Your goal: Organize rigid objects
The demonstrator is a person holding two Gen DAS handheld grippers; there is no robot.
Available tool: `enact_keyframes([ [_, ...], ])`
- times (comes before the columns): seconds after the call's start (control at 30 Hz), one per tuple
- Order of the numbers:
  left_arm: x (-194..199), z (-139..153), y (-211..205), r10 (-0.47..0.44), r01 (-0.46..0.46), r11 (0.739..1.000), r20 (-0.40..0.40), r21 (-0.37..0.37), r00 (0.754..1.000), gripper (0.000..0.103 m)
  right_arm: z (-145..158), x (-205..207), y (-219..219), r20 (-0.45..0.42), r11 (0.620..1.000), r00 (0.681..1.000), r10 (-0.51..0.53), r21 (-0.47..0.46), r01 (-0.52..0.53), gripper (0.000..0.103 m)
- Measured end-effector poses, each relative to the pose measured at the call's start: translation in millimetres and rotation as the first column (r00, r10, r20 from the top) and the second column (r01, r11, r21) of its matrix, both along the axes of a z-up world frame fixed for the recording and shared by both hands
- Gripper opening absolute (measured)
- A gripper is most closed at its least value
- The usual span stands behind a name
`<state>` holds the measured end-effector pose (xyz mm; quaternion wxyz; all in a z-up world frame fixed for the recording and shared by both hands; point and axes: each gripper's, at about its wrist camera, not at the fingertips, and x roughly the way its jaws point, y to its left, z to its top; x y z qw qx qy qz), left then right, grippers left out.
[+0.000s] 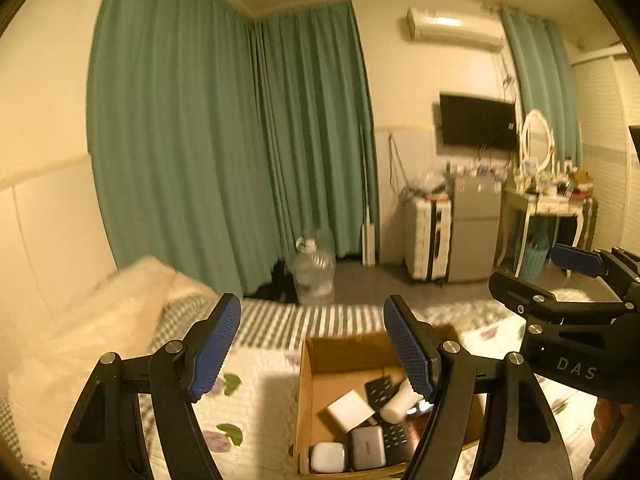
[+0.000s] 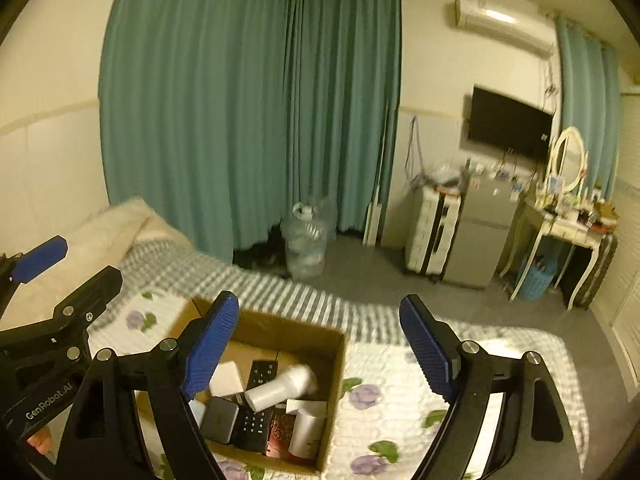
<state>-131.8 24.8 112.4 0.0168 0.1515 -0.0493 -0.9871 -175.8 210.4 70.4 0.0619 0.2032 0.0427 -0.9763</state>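
Observation:
An open cardboard box [image 1: 340, 350] [image 2: 334, 364] sits on the floral bed quilt [image 2: 400, 364]. It holds several rigid objects: a white bottle [image 2: 282, 386] lying on its side, a white cube [image 1: 350, 410], black remotes [image 2: 252, 426], a grey case [image 1: 368, 446] and a red pack [image 2: 280, 430]. My left gripper [image 1: 312, 344] is open and empty above the box's left side. My right gripper [image 2: 316, 346] is open and empty above the box. Each gripper shows at the edge of the other's view.
Pillows [image 1: 100, 320] lie at the bed's left end. Green curtains [image 1: 224, 140] hang behind. On the floor stand a water jug [image 2: 304, 246], a white suitcase [image 2: 432, 236], a small grey fridge [image 2: 480, 236] and a cluttered dressing table [image 2: 568, 224].

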Motion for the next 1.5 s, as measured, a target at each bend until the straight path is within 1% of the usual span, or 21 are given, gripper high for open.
enact_keyframes([
  [0.07,24,22,-1,-0.009,0.009,1.000,-0.046,0.006,0.999,0.077,25,28,5,-0.058,1.000,0.998,-0.017,-0.006,0.017,0.093],
  [0.1,35,31,-1,-0.013,0.014,1.000,-0.065,0.006,0.998,0.077,33,39,7,-0.078,1.000,0.997,-0.023,-0.010,0.022,0.095],
  [0.17,56,46,-2,-0.017,0.017,1.000,-0.101,0.006,0.995,0.077,52,65,12,-0.124,0.999,0.992,-0.036,-0.023,0.033,0.102],
  [0.27,85,62,-5,-0.014,0.016,1.000,-0.147,0.013,0.989,0.079,72,97,15,-0.178,0.998,0.983,-0.046,-0.039,0.040,0.103],
  [0.37,109,71,-6,-0.018,0.020,1.000,-0.181,0.009,0.983,0.079,83,120,17,-0.205,0.998,0.978,-0.048,-0.047,0.039,0.103],
  [0.47,126,70,-6,-0.010,0.011,1.000,-0.196,0.001,0.981,0.079,86,139,23,-0.229,0.998,0.972,-0.052,-0.044,0.043,0.103],
  [0.57,133,62,-9,0.002,0.000,1.000,-0.195,0.008,0.981,0.079,83,157,27,-0.251,0.997,0.966,-0.068,-0.056,0.056,0.103],
  [0.63,135,55,-10,0.015,-0.014,1.000,-0.185,0.006,0.983,0.079,75,165,29,-0.254,0.996,0.964,-0.072,-0.070,0.056,0.103],
  [0.73,133,34,-14,0.020,-0.020,1.000,-0.162,0.001,0.987,0.080,56,169,27,-0.242,0.995,0.967,-0.075,-0.081,0.057,0.103],
  [0.83,128,5,-18,0.022,-0.023,1.000,-0.126,-0.004,0.992,0.080,26,166,20,-0.219,0.996,0.974,-0.063,-0.080,0.047,0.103],
  [0.93,116,-30,-28,0.039,-0.036,0.998,-0.063,0.045,0.997,0.080,-12,157,12,-0.213,0.996,0.975,-0.064,-0.075,0.049,0.103],
  [0.97,112,-38,-29,0.043,-0.041,0.998,-0.042,0.053,0.998,0.080,-20,153,8,-0.205,0.996,0.976,-0.068,-0.068,0.056,0.103],
  [1.0,108,-45,-29,0.047,-0.045,0.998,-0.025,0.051,0.999,0.080,-33,146,4,-0.188,0.997,0.980,-0.061,-0.057,0.051,0.103],
  [1.07,105,-60,-26,0.059,-0.058,0.998,-0.010,0.026,0.998,0.079,-47,141,0,-0.169,0.997,0.984,-0.058,-0.061,0.048,0.103],
  [1.17,109,-72,-23,0.062,-0.062,0.998,-0.010,0.004,0.998,0.080,-62,134,-6,-0.137,0.998,0.989,-0.052,-0.053,0.045,0.103],
  [1.23,110,-74,-22,0.080,-0.081,0.997,-0.017,-0.008,0.997,0.080,-66,133,-6,-0.135,0.997,0.989,-0.060,-0.055,0.053,0.103],
  [1.37,110,-75,-26,0.068,-0.068,0.998,-0.001,0.016,0.998,0.080,-68,129,-1,-0.115,0.996,0.991,-0.071,-0.070,0.063,0.103],
  [1.5,113,-75,-27,0.061,-0.061,0.998,0.006,0.021,0.998,0.079,-70,132,0,-0.115,0.996,0.991,-0.071,-0.065,0.063,0.103],
])
